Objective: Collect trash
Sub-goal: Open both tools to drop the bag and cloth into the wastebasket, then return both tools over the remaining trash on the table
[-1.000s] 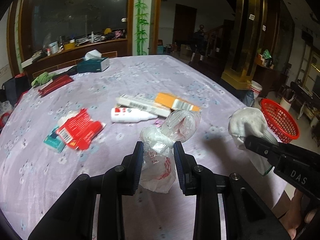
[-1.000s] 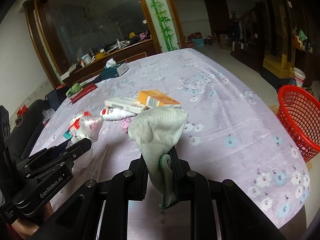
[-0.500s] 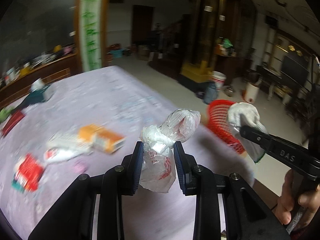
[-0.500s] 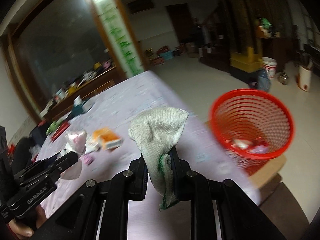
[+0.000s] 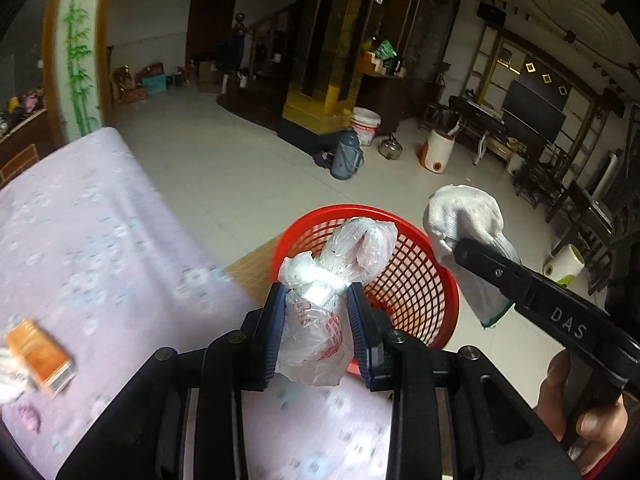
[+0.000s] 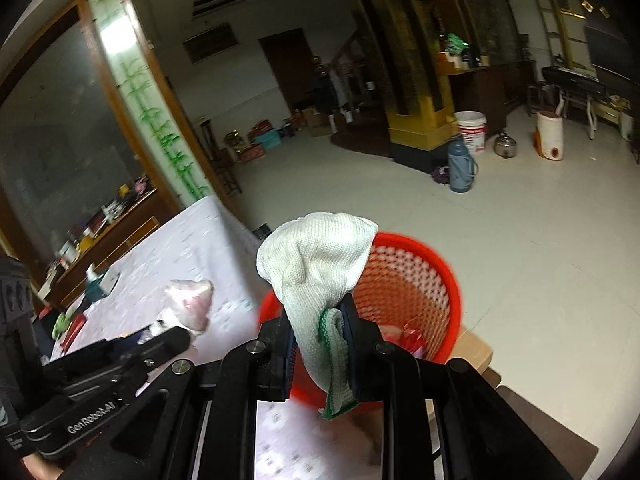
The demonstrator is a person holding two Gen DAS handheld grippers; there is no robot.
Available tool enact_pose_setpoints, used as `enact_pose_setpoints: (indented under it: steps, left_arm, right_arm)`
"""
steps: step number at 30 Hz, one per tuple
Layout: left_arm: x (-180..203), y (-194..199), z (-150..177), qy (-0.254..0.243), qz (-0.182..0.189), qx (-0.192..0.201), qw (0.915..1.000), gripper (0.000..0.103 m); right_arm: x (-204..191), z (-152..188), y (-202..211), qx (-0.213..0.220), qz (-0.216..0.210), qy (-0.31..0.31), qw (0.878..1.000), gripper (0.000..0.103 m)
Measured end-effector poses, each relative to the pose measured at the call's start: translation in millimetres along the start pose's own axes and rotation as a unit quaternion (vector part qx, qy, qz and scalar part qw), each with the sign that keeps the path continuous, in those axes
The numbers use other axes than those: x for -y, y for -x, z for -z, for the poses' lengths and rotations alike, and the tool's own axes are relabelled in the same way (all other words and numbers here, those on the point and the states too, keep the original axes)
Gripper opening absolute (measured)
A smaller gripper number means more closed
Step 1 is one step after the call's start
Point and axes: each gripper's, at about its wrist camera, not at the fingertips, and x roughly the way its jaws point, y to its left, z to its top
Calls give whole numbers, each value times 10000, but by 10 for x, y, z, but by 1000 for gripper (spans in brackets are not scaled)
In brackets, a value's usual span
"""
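Both my grippers are loaded and hanging near the red basket (image 5: 416, 280), which sits on the floor just past the corner of the table (image 5: 100, 240).

My left gripper (image 5: 316, 320) has the knotted plastic bag (image 5: 320, 300) between its blue pads (image 5: 276, 328); the jaws are just starting to open, w/ the bag between them and the pads pressing its sides, so it's about to go. In the left wrist view the bag's top lines up w/ the near half of the basket mouth, but its lower end hangs over the table edge, short of the near rim. I'd want the bag fully past that rim before it drops, b/c a light bag can catch the rim and slide off onto the table or floor.

My right gripper (image 6: 320, 336) is clamped tight on the white knit glove (image 6: 320, 272), green cuff pinched low, body flopping up and over. In the right wrist view it sits over the basket's near-left rim, closer to me than the centre. Judgement: push it further over the middle, tip down, then let go, since limp cloth tends to drape on the lip.

Basket already has some red and white scraps in the bottom, room to spare.

Left on the table, on the side away from the basket: an orange box (image 5: 40, 356) and a pink scrap (image 5: 28, 418). Those come next, I'd guess.
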Motion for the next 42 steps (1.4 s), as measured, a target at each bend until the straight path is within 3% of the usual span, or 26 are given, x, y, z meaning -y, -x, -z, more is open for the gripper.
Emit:
enact_pose_setpoints:
  steps: [3, 5, 6, 14, 27, 31, 42]
  left_arm:
    - [70, -274, -103, 34, 31, -143, 9999, 45]
    - [82, -292, -87, 46, 115, -186, 9997, 45]
    - [95, -274, -69, 14, 137, -157, 9998, 47]
    - [17, 142, 241, -139, -89, 52, 9999, 59]
    - [-459, 986, 926, -98, -493, 238, 9985, 63]
    - [-630, 1198, 1105, -46, -655, 321, 9973, 64]
    - [-1232, 1651, 1520, 504, -1197, 333, 9910, 65]
  right_arm:
    - [149, -103, -136, -69, 73, -111, 9999, 25]
    - [251, -163, -254, -158, 191, -154, 9996, 41]
    - [297, -173, -291, -242, 239, -201, 9992, 43]
    - [302, -33, -118, -158, 115, -188, 9996, 43]
    - [-560, 550, 29, -425, -468, 356, 9974, 47]
    - [-799, 701, -12, -571, -564, 469, 9957, 53]
    - [-1450, 1200, -158, -996, -827, 932, 9872, 57]
